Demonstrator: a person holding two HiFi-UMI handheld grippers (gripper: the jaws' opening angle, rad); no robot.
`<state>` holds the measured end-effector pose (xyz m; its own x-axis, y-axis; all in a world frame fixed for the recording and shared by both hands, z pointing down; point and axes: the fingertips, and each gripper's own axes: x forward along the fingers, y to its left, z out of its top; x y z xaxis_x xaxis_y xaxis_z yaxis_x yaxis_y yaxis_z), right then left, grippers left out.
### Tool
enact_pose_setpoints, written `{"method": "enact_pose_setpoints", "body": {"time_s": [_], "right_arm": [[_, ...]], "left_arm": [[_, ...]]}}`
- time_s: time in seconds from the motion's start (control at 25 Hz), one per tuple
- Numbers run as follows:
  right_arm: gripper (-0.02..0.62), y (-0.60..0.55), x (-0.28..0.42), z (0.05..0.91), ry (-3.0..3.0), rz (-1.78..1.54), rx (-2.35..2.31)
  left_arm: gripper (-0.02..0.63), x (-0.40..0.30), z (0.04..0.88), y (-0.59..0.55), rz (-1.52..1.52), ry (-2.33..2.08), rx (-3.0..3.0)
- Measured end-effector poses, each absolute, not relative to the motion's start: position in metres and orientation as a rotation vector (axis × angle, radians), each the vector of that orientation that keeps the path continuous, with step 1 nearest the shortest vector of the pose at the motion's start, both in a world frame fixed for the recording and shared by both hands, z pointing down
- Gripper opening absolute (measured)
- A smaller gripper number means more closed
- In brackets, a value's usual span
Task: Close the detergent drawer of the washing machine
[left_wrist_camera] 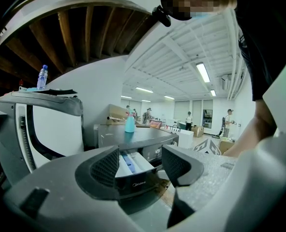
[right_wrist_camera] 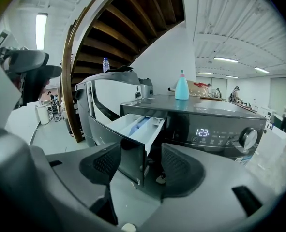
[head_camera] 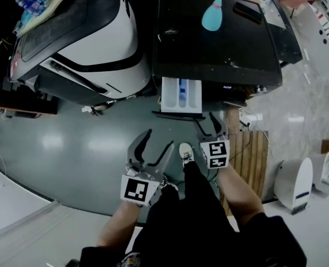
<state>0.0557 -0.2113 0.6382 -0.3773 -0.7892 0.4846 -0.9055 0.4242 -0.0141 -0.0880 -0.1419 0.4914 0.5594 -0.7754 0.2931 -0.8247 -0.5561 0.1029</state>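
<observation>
- right gripper: jaws wide apart, gripping nothing; the dark front panel of the detergent drawer shows in the gap between them, pads off it
- left gripper: jaws also apart and empty, drawer front framed between them, further off
- head view: left gripper sits lower in frame, well short of the drawer; right gripper is near the drawer's front, off its right corner
- detergent drawer is pulled out at the top left of the washing machine, white compartments and a blue insert exposed
- washing machine: dark body, lit digits on the display, knob to the right of them
- teal bottle upright on the machine's top
- bigger white-and-grey machine just beside it on the left, water bottle on top
- wooden pallet on the floor by the right gripper; person's shoe between the two grippers
</observation>
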Motion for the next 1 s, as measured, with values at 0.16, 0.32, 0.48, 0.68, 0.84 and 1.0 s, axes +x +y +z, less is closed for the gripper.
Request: {"method": "enact_pose_setpoints", "body": {"time_s": [0.16,0.32,0.48,0.68,0.84,1.0], "right_arm": [[0.262,-0.213,0.054,0.639,-2.298,0.402,1.415],[0.265,-0.217,0.055,0.639,-2.306,0.379,1.402],[0.215,-0.235,0.056,0.637,-2.285,0.361,1.444],[0.174,-0.252,0.053,0.637,-2.272,0.357,1.472],[0.181,-0.260,0.054,0.638,-2.270,0.378,1.498],[0.190,-0.268,0.055,0.638,-2.269,0.385,1.509]], "left_arm": [[0.258,-0.086,0.495,-0.144,0.317,-1.341,2.554],[0.258,-0.084,0.499,-0.147,0.318,-1.337,2.546],[0.258,-0.080,0.502,-0.148,0.313,-1.333,2.544],[0.258,-0.077,0.503,-0.150,0.313,-1.332,2.541],[0.258,-0.081,0.503,-0.153,0.313,-1.343,2.531],[0.258,-0.083,0.503,-0.157,0.301,-1.352,2.534]]}}
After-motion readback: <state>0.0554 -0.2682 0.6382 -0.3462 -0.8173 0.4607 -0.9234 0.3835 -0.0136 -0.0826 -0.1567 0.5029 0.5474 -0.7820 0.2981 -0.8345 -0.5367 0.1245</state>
